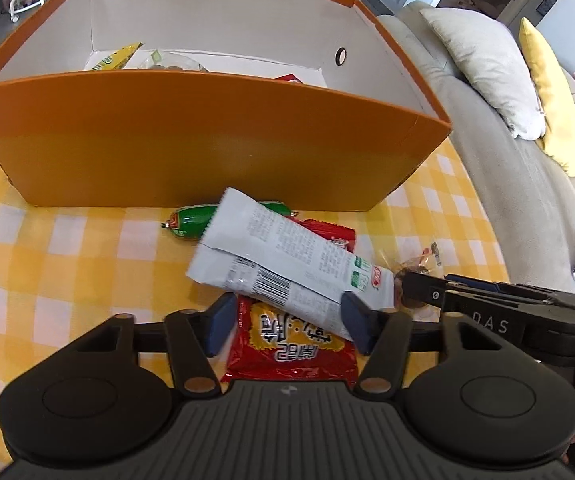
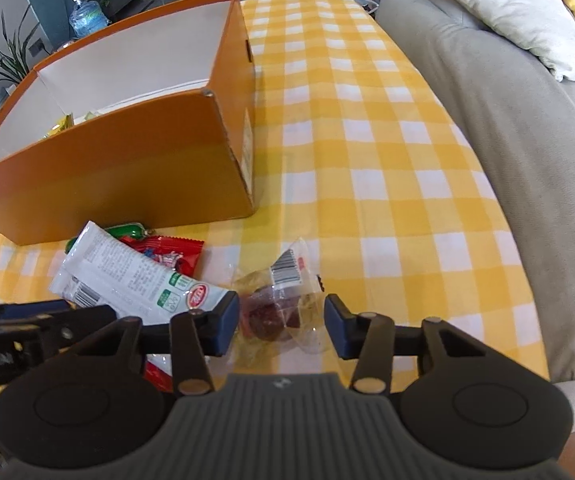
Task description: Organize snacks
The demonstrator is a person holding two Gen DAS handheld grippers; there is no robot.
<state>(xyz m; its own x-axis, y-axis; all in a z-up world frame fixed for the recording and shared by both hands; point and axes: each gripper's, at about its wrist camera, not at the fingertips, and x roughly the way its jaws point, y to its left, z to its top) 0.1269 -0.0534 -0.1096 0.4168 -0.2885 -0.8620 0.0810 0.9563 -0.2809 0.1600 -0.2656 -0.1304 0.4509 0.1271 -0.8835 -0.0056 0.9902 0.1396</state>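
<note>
Snacks are heaped on the checked table (image 2: 367, 184) before an orange box (image 1: 207, 144). Nearest, the left tool (image 1: 287, 326) is held spread over a red packet (image 1: 291, 350) and the white pouch (image 1: 283, 264) lying across it; the right tool (image 2: 281, 328) is spread around a clear candy bag (image 2: 275, 308). Beyond, a green sausage (image 1: 191, 222) lies against the box, in which more packets are seen.

Both claws low and side by side, jaws parted

The left claw (image 1: 289, 324) hangs close over the bench with its blue pads (image 1: 220, 328) set wide apart; the right claw (image 2: 281, 328) sits just beside it, also spread, its black fingers reaching into the left wrist view from the right
</note>
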